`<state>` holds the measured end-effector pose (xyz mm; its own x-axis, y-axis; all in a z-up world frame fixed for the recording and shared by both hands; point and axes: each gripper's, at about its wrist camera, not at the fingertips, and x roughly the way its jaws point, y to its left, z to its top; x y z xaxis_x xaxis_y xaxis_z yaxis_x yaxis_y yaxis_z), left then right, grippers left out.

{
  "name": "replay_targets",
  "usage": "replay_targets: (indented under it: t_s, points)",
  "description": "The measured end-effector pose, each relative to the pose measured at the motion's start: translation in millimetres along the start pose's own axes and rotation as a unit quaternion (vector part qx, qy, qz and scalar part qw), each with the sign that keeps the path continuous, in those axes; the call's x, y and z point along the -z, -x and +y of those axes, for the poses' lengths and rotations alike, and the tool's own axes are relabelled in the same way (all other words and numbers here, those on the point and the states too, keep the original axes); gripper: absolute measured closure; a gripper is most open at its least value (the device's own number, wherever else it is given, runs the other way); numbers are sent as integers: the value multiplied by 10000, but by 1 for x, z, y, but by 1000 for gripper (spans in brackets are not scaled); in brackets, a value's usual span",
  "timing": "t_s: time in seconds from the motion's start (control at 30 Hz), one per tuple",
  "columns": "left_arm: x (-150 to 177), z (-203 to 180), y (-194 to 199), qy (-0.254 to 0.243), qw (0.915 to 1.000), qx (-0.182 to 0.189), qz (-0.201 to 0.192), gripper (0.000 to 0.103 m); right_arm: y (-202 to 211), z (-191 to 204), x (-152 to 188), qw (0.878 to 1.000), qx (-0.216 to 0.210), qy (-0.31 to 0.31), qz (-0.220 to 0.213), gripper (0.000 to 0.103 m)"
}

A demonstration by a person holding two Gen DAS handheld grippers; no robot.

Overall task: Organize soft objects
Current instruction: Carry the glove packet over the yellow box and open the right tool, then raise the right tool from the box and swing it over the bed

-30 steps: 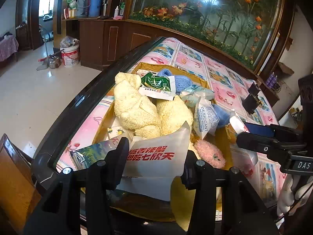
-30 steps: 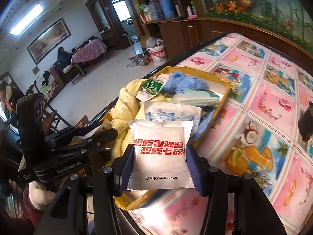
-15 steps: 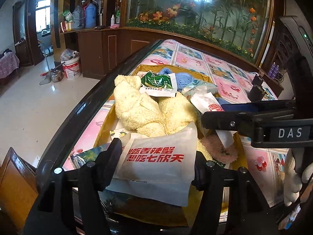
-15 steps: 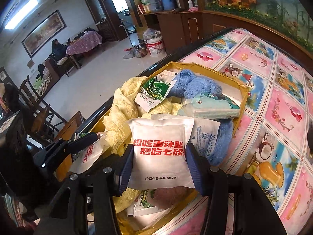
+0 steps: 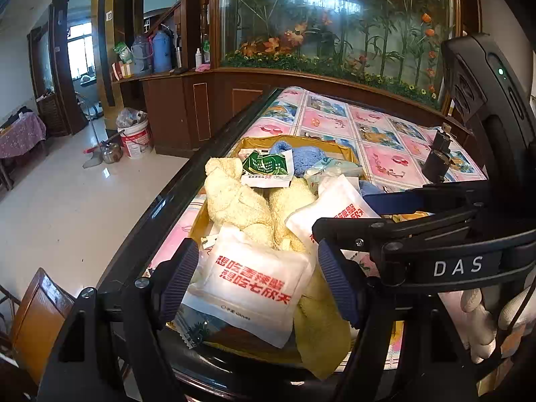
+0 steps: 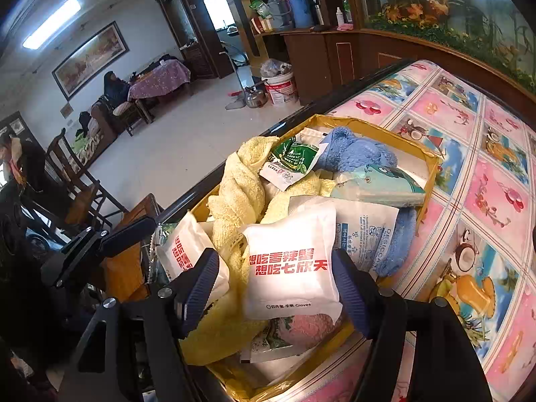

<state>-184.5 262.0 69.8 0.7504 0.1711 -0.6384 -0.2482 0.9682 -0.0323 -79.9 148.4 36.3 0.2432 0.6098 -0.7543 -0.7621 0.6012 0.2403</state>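
While you hold both tools low over the near end of the box [image 6: 432, 164], each one has a white glove packet between its pads. Your left gripper [image 5: 256, 278] is clenched on the left packet [image 5: 248, 284], both blue pads pressing its sides. Your right gripper [image 6: 274, 288] looks less sure: its right pad touches the right packet [image 6: 289, 268], but a gap shows at the left pad, so I cannot tell whether those jaws are gripping or letting go.

Both packets hang just above the heap, near the box's near-left corner, where it sits at the left edge of the worktop [image 6: 495, 201]. The two tools are very close there; in the left view the right one crosses just beside your left pads. Swing either sideways and they will probably knock together.

Under the packets lies the yellow towel [image 6: 234, 194], humped high along the left side of the box and spilling over its near rim. A packet dropped on that slope could slide off toward the floor. A loose fold might also snag on a pad as you lift.

Further in, the desiccant bag [image 6: 365, 234] leans on the blue towel [image 6: 355, 154], with a green sachet [image 6: 294, 157] perched on top near the far end. The pile is already overfull, so any push may tip things over the rim.
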Motion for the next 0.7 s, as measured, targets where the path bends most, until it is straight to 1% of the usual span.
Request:
replay_targets:
  t_s: [0.07, 0.2, 0.33, 0.47, 0.57, 0.63, 0.7]
  points:
    - [-1, -3, 4, -37, 9999, -82, -46, 28, 7, -4, 2, 9998, -126, -112, -86, 31]
    - [-3, -10, 9, -115, 9994, -304, -115, 23, 20, -12, 4, 9987, -270, -348, -261, 29]
    - [-4, -14, 13, -183, 9988, -435, -141, 21, 36, -24, 8, 9968, -344, -526, -493, 28]
    - [-5, -16, 15, -219, 9986, -458, -122, 21, 51, -36, 11, 9952, -298, -654, -670, 27]
    - [-7, -13, 13, -105, 9984, -545, -88, 21, 58, -46, 19, 9949, -133, -711, -709, 27]
    - [-9, -9, 8, -23, 9985, -546, -32, 21, 64, -54, 26, 9942, -55, -777, -738, 27]
    - [-14, -14, -3, -89, 9982, -590, 72, 21, 70, -62, 32, 9930, -2, -871, -798, 27]
